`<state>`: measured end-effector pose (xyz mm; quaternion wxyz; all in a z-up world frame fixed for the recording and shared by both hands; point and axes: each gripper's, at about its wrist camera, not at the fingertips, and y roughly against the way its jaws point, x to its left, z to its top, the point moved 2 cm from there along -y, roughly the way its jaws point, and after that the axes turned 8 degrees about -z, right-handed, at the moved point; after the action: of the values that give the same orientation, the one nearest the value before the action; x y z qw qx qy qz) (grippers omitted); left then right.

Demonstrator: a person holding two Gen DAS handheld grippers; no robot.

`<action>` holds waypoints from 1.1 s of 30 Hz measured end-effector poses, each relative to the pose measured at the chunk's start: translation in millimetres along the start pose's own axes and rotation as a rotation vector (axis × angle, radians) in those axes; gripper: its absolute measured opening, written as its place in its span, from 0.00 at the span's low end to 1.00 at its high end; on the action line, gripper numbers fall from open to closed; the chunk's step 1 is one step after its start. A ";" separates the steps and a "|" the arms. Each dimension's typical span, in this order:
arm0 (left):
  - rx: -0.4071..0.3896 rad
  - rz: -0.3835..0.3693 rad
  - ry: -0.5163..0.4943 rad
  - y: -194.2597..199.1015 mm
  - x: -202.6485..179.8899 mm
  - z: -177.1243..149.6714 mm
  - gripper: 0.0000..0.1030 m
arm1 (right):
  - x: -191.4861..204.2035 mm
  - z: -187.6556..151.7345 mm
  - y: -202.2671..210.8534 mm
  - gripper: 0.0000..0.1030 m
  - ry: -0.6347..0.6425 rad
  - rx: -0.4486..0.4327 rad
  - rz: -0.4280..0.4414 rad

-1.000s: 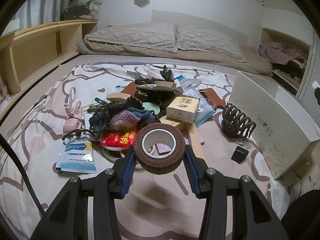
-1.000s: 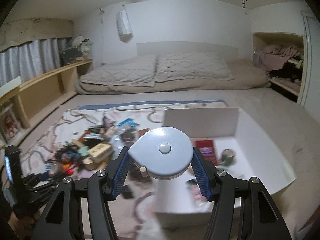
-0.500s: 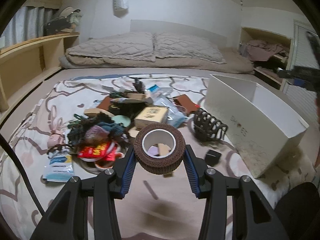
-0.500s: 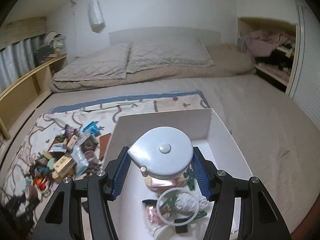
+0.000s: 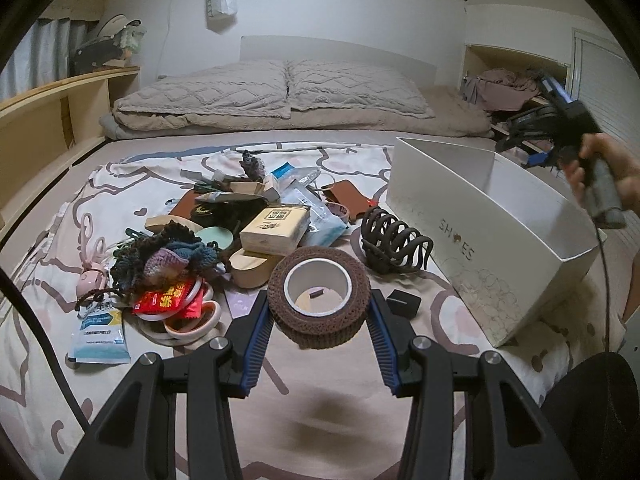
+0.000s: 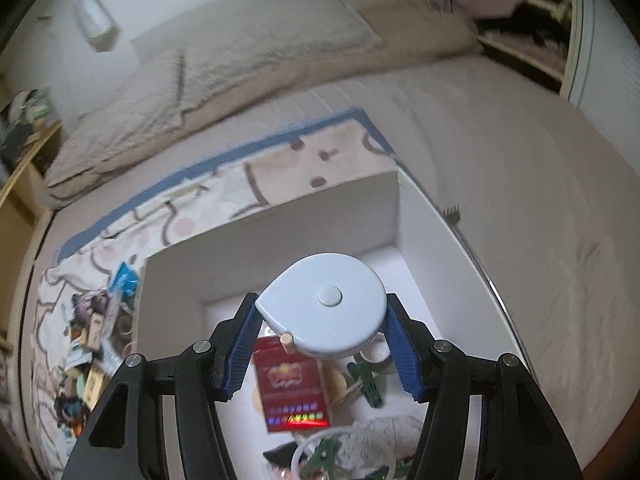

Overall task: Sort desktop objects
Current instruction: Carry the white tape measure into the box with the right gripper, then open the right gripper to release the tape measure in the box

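Nearest in the left wrist view, the left gripper (image 5: 319, 322) stood clamped on a brown roll of bandage tape (image 5: 319, 297), its blue pads pressed against the roll's two sides at lower centre of the frame, held above the patterned bedspread (image 5: 48, 288). Just right of the roll a small black box (image 5: 405, 303) lay on the cloth, and beyond it a dark claw hair clip (image 5: 393, 241) sat near the long wall of the white shoe box (image 5: 472, 248), which ran from centre right toward the right edge. Left of the roll lay the pile of loose things: a red snack packet (image 5: 168, 298) over pale rings, a knitted scrunchie (image 5: 168, 258), a blue-and-white sachet (image 5: 100, 330) at lower left, a pink bunny-eared item (image 5: 90, 276) at the left, and a tan carton (image 5: 276, 229) farther up. At the right edge of that view a hand (image 5: 612, 178) gripped the other tool's handle above the box. In the right wrist view, the right gripper (image 6: 322, 338) was clamped on a pale blue round tape measure (image 6: 326, 308) at centre, held over the open shoe box (image 6: 248, 248). Below it inside the box lay a red packet (image 6: 292, 388), a green clip (image 6: 366, 384) and a clear ring, partly hidden at the bottom edge. Farthest off, pillows (image 5: 280, 86) lay at the head of the bed in the upper centre.
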<state>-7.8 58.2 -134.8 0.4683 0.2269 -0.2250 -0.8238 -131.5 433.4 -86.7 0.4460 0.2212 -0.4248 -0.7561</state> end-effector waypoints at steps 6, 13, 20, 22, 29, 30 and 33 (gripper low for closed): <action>0.011 -0.010 0.013 -3.3 3.6 -0.5 0.45 | 0.5 8.1 -44.4 0.60 0.004 0.112 -0.056; 0.024 -0.023 0.015 -6.2 3.7 -1.5 0.45 | 4.7 8.5 -79.5 0.60 0.063 0.194 -0.111; 0.031 -0.037 0.011 -5.7 1.1 -0.4 0.45 | 0.9 4.6 -105.5 0.60 0.075 0.244 -0.142; 0.033 -0.048 0.007 -4.6 -1.9 2.7 0.45 | -0.4 3.1 -109.2 0.60 0.079 0.248 -0.148; 0.012 -0.088 -0.043 -0.5 -26.0 19.9 0.45 | -10.1 -1.0 -113.8 0.60 0.059 0.254 -0.130; 0.013 -0.096 -0.045 -0.5 -28.9 21.3 0.45 | -11.4 -1.1 -113.9 0.60 0.057 0.255 -0.125; 0.024 -0.117 -0.053 -4.3 -39.3 26.1 0.45 | -14.5 -2.1 -112.4 0.60 0.058 0.253 -0.117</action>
<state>-7.9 98.7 -110.1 0.4103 0.2232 -0.2335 -0.8528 -177.4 472.1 -182.8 0.3819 0.3217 -0.4899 -0.7146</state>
